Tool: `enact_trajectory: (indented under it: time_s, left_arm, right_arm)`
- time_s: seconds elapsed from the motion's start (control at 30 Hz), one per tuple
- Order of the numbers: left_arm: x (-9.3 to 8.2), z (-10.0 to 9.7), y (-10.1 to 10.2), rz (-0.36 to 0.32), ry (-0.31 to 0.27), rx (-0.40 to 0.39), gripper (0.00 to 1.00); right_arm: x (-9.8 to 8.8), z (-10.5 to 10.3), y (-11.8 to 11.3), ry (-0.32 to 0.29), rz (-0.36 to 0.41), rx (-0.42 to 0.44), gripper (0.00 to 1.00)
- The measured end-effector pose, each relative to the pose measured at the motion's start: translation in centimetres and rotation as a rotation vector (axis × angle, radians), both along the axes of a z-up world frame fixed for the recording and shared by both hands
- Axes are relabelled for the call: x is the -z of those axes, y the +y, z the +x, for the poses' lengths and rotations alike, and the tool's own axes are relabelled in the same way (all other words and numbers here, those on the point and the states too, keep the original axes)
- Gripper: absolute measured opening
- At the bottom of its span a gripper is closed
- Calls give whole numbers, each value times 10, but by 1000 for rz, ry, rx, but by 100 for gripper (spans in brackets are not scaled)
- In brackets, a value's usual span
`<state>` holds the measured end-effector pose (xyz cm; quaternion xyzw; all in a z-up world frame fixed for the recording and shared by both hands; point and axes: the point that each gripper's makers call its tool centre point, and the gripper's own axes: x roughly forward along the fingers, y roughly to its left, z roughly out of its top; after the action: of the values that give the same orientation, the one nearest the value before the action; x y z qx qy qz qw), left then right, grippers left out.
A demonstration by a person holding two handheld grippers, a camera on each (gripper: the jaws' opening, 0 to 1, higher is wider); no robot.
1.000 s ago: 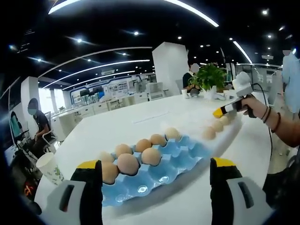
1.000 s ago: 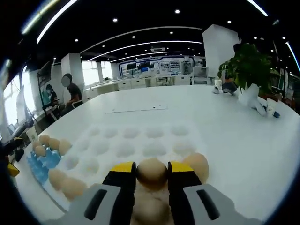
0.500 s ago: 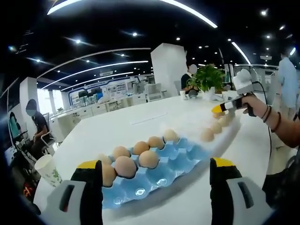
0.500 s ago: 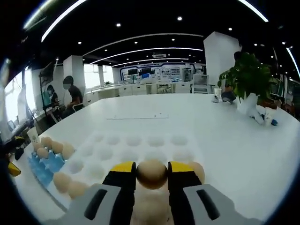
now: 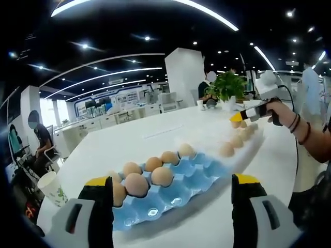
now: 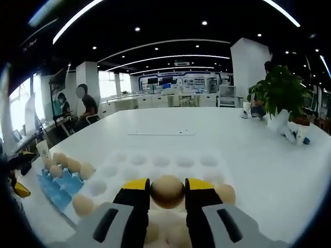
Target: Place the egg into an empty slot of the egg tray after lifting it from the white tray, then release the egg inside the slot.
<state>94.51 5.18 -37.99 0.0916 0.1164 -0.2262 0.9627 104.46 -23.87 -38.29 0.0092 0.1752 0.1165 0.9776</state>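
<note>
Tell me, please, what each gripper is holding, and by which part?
The right gripper clamps a brown egg by its sides; the left gripper is open, holding nothing.

Ceiling strips (image 5: 217, 15) and spotlights light the room brightly against a dark ceiling. The white table (image 6: 248, 155) glares, washing out the white tray (image 6: 165, 163) (its slots barely read). Fisheye bends the edges; near jaws look soft.

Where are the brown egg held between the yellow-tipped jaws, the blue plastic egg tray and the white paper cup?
brown egg (image 6: 167, 190), right gripper view, middle of its shell between the jaws.
blue plastic egg tray (image 5: 178, 192), left gripper view, an empty slot near its front.
white paper cup (image 5: 53, 187), left gripper view, its side wall.
</note>
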Motion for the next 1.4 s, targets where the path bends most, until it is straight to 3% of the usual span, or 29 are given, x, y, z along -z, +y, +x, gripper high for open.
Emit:
enact_trajectory:
  time_s: [0.33, 1.4]
  left_arm:
    - [1, 0, 0, 7, 5, -3, 97]
    - [1, 0, 8, 3, 3, -6, 97]
  right_arm:
    - [-7, -2, 27, -10, 0, -60, 27]
    - [-6, -5, 115, 8, 37, -237, 27]
